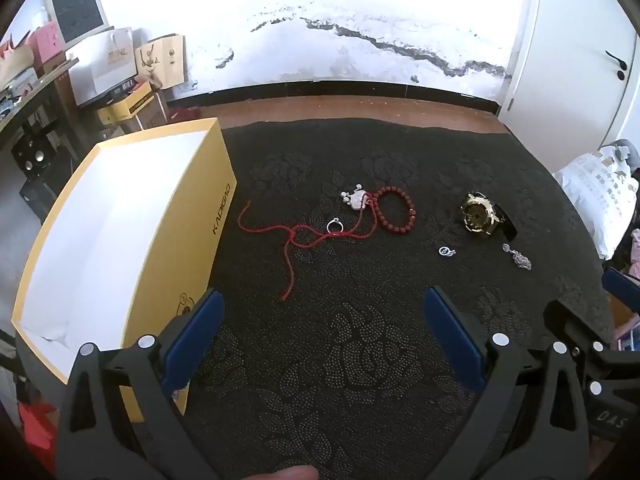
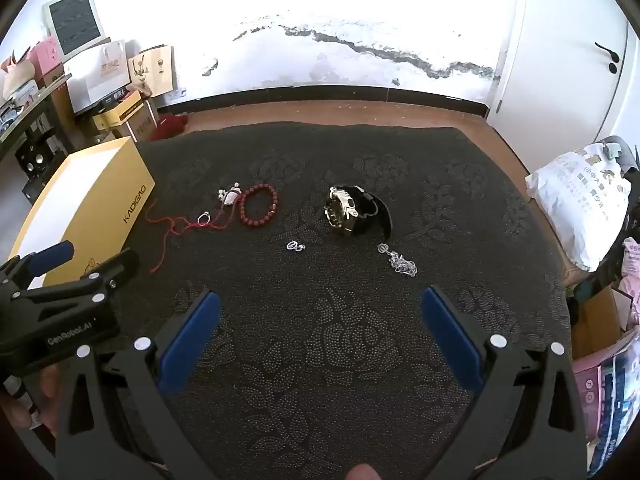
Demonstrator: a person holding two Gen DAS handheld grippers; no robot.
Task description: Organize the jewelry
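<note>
Dark patterned cloth (image 1: 360, 360) carries a red bead bracelet (image 1: 395, 211), watch (image 1: 480, 214) and yellow box (image 1: 120, 240); left gripper (image 1: 320, 312) and right gripper (image 2: 320, 312) hover spread, empty.

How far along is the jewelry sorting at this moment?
Nothing looks done: what shows of the yellow box is bare. Nothing is in hand; the left gripper and right gripper hover with jaws open. Left on the mat: red cord, ring, bead bracelet, watch, pendant, silver chain.
</note>
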